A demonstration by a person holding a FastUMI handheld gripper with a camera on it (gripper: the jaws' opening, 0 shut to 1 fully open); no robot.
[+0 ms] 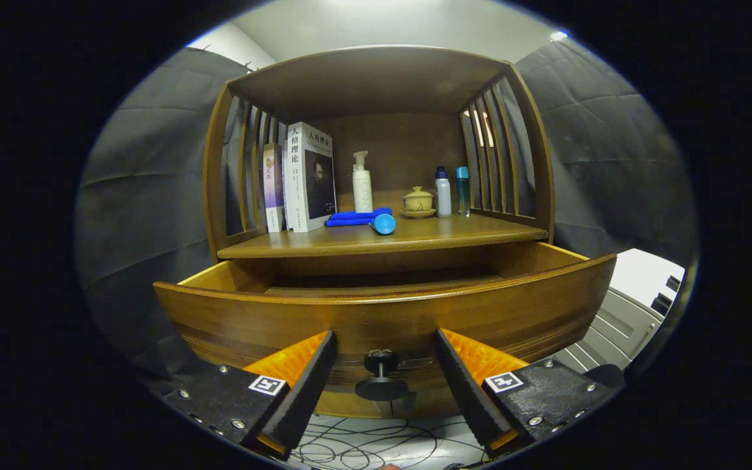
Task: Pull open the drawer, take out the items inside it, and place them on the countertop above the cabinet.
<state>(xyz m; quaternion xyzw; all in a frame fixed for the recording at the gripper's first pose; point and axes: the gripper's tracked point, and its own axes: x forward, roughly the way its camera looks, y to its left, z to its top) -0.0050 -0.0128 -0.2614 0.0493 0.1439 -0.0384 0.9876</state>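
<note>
The wooden drawer [382,307] of the cabinet stands pulled out, and its front panel hides what lies inside. Its dark round knob [381,377] sits between my fingers without touching either one. My gripper [386,349] is open, close in front of the drawer front. Above the drawer is the countertop [480,232]. On it lie a blue cloth [356,217] and a blue round object [384,224] near its front edge.
On the countertop stand books [307,176] at the left, a white pump bottle [361,184], a yellow lidded cup on a saucer [418,201] and two small bottles [452,190]. Slatted sides and a roof enclose the shelf. Cables [376,447] lie on the floor below.
</note>
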